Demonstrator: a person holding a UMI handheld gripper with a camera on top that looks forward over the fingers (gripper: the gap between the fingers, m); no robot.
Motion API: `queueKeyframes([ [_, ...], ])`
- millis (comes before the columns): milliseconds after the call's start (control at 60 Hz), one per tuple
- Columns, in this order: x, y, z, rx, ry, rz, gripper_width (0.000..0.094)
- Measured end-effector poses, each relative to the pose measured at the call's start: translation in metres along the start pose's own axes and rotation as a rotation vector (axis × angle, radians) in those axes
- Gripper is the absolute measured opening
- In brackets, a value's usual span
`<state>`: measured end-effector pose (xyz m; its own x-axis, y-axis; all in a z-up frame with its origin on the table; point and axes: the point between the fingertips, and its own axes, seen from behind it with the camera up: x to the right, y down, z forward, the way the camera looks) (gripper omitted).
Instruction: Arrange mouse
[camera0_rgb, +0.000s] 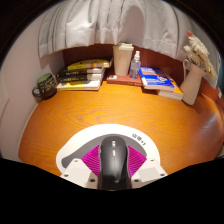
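A dark grey computer mouse (113, 160) sits between my two white fingers, its nose pointing ahead toward the wooden desk (110, 108). The magenta pads (93, 157) press against both of its sides. My gripper (113, 152) is shut on the mouse and holds it above the near part of the desk. The mouse's rear end is hidden below by the gripper body.
At the back of the desk lie a stack of books (82, 75), a small bottle (135, 66), a beige box (123, 58), blue books (160, 80) and a dark pot (44, 86) to the left. A curtain (100, 22) hangs behind.
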<state>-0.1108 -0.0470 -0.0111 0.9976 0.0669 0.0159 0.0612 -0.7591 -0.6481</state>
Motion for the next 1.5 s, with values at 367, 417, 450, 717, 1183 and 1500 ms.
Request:
queueKeyframes([
  [367, -0.001, 0.006, -0.001, -0.031, -0.012, 0.061, 0.0568],
  [417, 0.003, 0.003, -0.007, -0.046, -0.003, 0.067, 0.0686],
  [450, 0.005, -0.003, -0.013, -0.037, -0.003, 0.07, 0.0731],
  [717, 0.029, -0.085, -0.104, 0.117, -0.033, 0.085, 0.0768],
  [1183, 0.117, -0.127, -0.22, 0.26, -0.015, 0.084, 0.076],
  [1500, 0.129, -0.106, -0.22, 0.226, -0.03, 0.099, 0.0762],
])
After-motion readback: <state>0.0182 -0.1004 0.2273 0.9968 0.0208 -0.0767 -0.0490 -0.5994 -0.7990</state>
